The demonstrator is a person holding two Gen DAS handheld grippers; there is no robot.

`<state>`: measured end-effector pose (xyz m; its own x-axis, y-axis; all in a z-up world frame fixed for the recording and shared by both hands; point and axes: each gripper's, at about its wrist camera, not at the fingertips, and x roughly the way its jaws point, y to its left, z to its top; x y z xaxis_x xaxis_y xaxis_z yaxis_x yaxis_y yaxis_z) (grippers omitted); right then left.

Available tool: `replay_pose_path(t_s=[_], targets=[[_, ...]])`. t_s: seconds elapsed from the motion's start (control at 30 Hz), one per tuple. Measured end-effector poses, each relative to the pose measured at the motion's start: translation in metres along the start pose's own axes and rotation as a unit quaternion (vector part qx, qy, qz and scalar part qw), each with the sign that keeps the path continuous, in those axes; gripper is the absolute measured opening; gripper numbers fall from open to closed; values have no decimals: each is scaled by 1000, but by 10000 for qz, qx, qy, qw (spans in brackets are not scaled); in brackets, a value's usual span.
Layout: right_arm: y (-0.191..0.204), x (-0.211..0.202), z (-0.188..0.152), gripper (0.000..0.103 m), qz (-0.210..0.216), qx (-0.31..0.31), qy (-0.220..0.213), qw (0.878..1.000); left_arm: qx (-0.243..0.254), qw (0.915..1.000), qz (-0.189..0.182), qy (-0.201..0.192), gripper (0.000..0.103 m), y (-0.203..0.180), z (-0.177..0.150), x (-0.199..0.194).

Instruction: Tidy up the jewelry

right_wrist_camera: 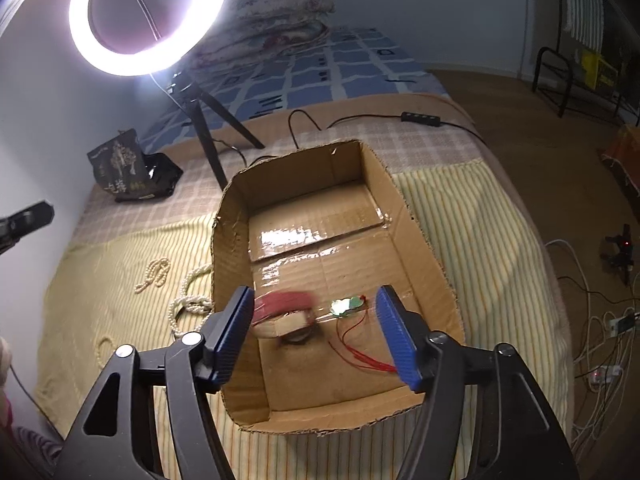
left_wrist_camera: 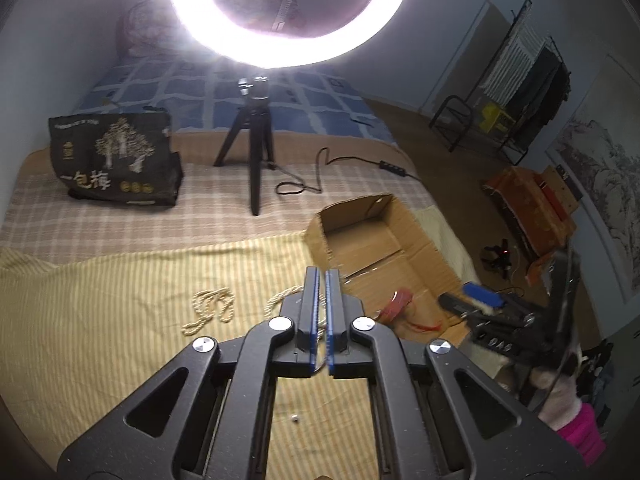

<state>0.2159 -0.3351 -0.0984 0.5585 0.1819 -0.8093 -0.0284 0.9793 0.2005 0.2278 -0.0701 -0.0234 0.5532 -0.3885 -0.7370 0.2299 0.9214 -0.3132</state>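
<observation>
- Left gripper (left_wrist_camera: 322, 312), seen from its own camera, has its blue-padded fingers pressed almost together with only a thin slit between them; whether anything is pinched there cannot be told. It sits above the yellow striped blanket (left_wrist_camera: 120, 340), left of the cardboard box (left_wrist_camera: 376, 240).
- Left of the box, a twisted pearl necklace (left_wrist_camera: 210, 308) lies loose on the blanket.
- Nearer the box's left wall, a second pearl strand (right_wrist_camera: 188, 304) lies coiled, partly hidden behind the left gripper in the left wrist view.
- Behind the box, a ring light (right_wrist_camera: 148, 16) on a black tripod (left_wrist_camera: 252, 148) glares brightly, and a black printed bag (left_wrist_camera: 116, 160) stands further left of it.
- Inside the box, near its front wall, a blurred red corded piece (right_wrist_camera: 284, 308) lies beside a small green pendant (right_wrist_camera: 346, 306) with thin red threads trailing toward the right.
- Right gripper (right_wrist_camera: 316, 336) hangs over the box's near end with its blue fingers spread wide, holding nothing; the red piece and pendant lie between and below them.
- Right of the box, cables (right_wrist_camera: 600, 344) lie on the floor.
</observation>
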Motion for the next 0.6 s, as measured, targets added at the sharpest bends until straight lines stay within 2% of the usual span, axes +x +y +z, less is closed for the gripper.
replay_pose_path(t_s=[0.03, 0.07, 0.1, 0.3, 0.43, 0.6], targets=[[1, 0, 0, 64, -16, -6, -6, 10000, -41, 10000, 25, -13, 16, 5, -2, -2], [1, -1, 0, 64, -18, -7, -10, 10000, -76, 9999, 60, -35, 31, 10, -4, -4], [1, -1, 0, 64, -16, -7, -9, 10000, -97, 9999, 93, -60, 41, 14, -6, -6], [7, -6, -1, 65, -140, -82, -31, 9999, -143, 9989, 430, -97, 43, 45, -25, -27], [18, -13, -3, 78, -316, -253, -93, 9991, -263, 9972, 685, -124, 43, 70, -41, -43], [38, -24, -10, 78, -434, -629, -196, 9969, -359, 9954, 869, -197, 43, 95, -60, -57]])
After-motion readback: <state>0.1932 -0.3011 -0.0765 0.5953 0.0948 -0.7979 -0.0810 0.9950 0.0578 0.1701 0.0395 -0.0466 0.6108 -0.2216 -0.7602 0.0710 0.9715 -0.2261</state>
